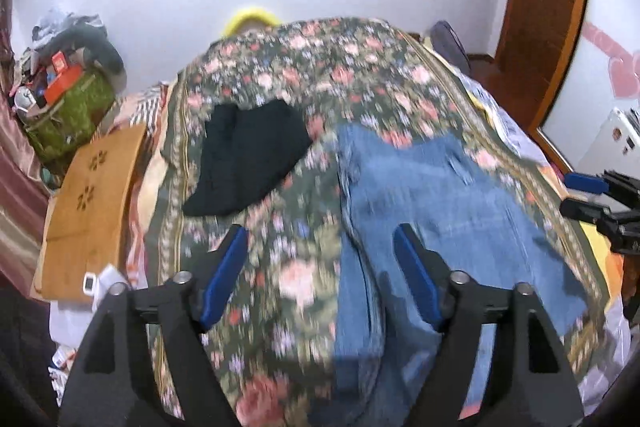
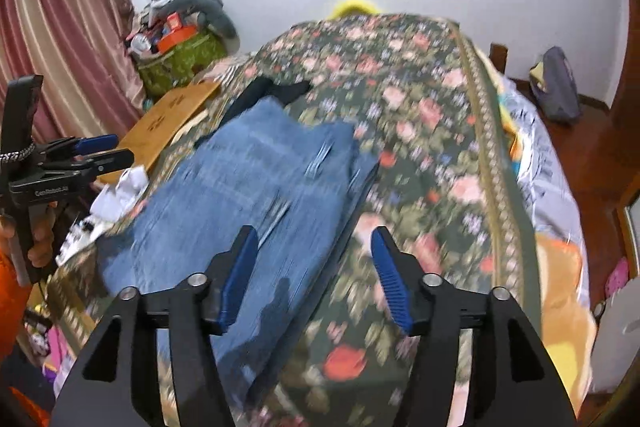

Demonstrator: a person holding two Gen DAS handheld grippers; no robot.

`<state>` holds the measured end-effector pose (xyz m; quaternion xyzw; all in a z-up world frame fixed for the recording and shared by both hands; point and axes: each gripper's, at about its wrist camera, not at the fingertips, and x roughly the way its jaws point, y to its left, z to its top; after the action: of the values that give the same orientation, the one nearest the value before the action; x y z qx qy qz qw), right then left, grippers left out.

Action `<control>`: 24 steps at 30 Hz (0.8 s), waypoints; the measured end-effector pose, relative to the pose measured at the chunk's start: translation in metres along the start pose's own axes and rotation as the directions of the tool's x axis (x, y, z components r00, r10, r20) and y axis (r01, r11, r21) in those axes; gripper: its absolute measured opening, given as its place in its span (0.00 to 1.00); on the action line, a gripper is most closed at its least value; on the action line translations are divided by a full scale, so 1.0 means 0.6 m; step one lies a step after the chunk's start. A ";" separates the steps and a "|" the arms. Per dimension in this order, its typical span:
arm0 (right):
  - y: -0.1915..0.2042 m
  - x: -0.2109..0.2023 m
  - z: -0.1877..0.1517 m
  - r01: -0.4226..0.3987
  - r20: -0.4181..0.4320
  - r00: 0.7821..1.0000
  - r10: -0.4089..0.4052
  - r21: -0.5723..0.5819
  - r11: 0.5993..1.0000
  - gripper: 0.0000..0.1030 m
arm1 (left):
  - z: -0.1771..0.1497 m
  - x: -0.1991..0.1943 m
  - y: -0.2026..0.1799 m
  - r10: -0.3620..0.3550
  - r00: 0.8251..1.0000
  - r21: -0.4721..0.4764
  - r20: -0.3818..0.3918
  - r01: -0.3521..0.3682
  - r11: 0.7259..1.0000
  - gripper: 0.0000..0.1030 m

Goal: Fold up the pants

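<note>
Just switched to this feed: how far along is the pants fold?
Done: the blue jeans lie on the floral bedspread already doubled, layered edges showing at one side. In hand: nothing; the left gripper and the right gripper hover open above the cloth. Left: probably another fold or tidying. A black garment lies apart, folded.

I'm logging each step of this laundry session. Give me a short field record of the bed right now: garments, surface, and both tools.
jeans: blue jeans, lying folded on the bed, free of both tools
other garment: black garment, beyond the jeans
surface: floral bedspread
left tool: left tool, open, nothing between its pads
right tool: right tool, open, above the jeans' edge
</note>
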<state>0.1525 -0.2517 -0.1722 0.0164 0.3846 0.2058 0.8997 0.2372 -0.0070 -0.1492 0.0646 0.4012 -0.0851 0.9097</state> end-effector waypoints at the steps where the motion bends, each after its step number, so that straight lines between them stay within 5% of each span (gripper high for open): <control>1: -0.004 0.006 0.009 0.001 0.007 1.000 -0.001 0.001 1.000 0.62 | 0.015 0.010 0.000 0.006 1.000 -0.007 0.006 -0.006 1.000 0.81; 6: -0.024 0.055 0.050 -0.012 0.017 1.000 0.012 -0.003 1.000 0.63 | 0.070 0.074 0.000 -0.034 0.999 -0.018 -0.015 0.033 0.999 0.86; 11: -0.043 0.129 0.082 -0.064 -0.015 0.998 0.065 0.021 0.998 0.63 | 0.102 0.170 -0.007 -0.102 0.987 -0.027 -0.120 0.100 0.995 0.86; 16: -0.056 0.205 0.096 -0.078 -0.098 0.992 0.082 0.048 0.996 0.42 | 0.105 0.245 -0.021 -0.126 0.969 -0.005 -0.215 0.128 0.992 0.86; 18: -0.062 0.228 0.095 -0.080 -0.125 0.988 0.086 0.055 0.995 0.25 | 0.099 0.265 -0.025 -0.114 0.966 0.008 -0.232 0.119 0.993 0.83; 24: -0.058 0.247 0.081 -0.066 -0.133 0.989 0.067 0.009 0.998 0.15 | 0.070 0.290 -0.026 -0.008 0.976 0.051 -0.217 0.020 0.999 0.82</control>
<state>0.2910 -0.2207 -0.2462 0.0174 0.4437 0.2354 0.8646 0.3795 -0.0481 -0.2509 0.0946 0.4961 -0.0945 0.8579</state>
